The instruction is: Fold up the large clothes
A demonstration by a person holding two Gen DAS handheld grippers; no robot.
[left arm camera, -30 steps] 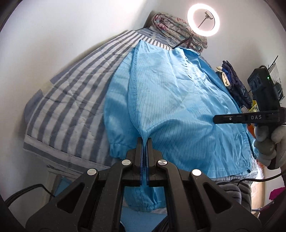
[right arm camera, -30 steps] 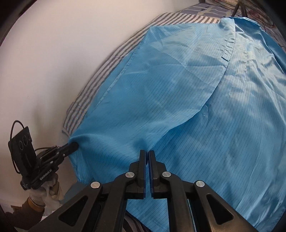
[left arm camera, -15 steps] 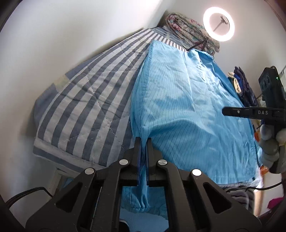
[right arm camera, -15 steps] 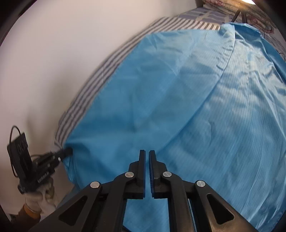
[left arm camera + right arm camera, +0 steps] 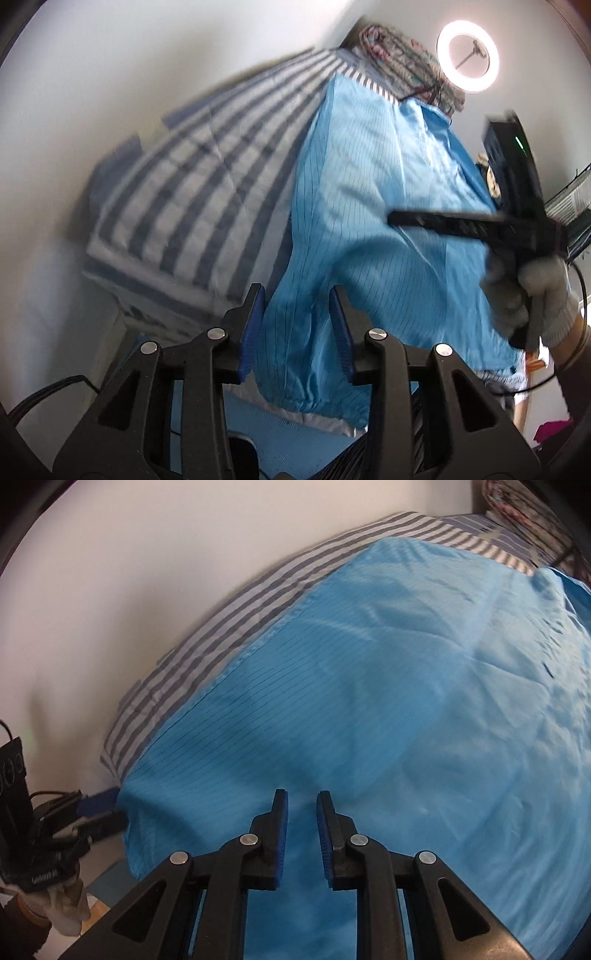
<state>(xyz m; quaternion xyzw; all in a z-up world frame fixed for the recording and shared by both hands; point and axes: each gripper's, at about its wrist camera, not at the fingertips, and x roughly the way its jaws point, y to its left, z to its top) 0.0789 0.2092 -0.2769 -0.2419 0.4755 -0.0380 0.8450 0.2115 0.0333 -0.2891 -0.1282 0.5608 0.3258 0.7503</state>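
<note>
Garment (image 5: 373,221) runs lengthwise up the bed (image 5: 192,192) ahead of me, its near hem between both opening, unclamped grippers, left gripper (image 5: 297,325) and right gripper (image 5: 301,827).

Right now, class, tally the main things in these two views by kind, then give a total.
Blue garment: 1
Striped bedcover: 1
Ring light: 1
Grippers, left gripper, right gripper: 2
Gloved hands: 2
Total: 7

One blue garment (image 5: 369,221), one striped quilt (image 5: 207,192), one ring light (image 5: 445,48), two grippers, two gloved hands.
</note>
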